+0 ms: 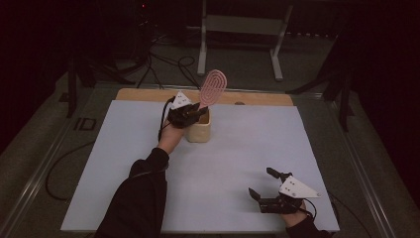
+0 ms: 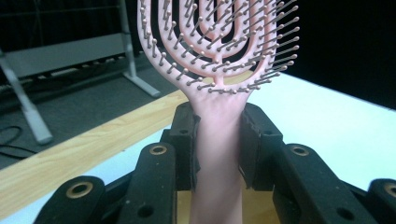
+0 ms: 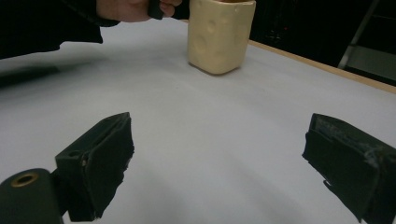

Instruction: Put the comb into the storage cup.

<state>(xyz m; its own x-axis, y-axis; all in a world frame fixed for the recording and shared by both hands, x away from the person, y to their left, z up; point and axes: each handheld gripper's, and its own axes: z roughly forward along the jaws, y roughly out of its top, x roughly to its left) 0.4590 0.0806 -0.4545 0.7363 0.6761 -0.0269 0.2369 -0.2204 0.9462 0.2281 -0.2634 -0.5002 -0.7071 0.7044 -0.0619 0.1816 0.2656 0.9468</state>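
High view: the left gripper [image 1: 195, 113] clamps the handle of a pink hairbrush [image 1: 213, 88], head raised, over a cream cup [image 1: 199, 131] standing near the far edge of the white tabletop [image 1: 237, 148]. Left gripper view: both pads [image 2: 186, 147] press the brush handle. Right gripper [image 1: 262, 183] rests by the near right corner, jaws wide apart and holding nothing.

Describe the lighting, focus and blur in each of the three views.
High view: dim, surroundings nearly black, white table the brightest area. Left gripper view: pink hairbrush sharp, background soft. Right gripper view: cream cup slightly soft, the dark sleeve blurred at upper left.
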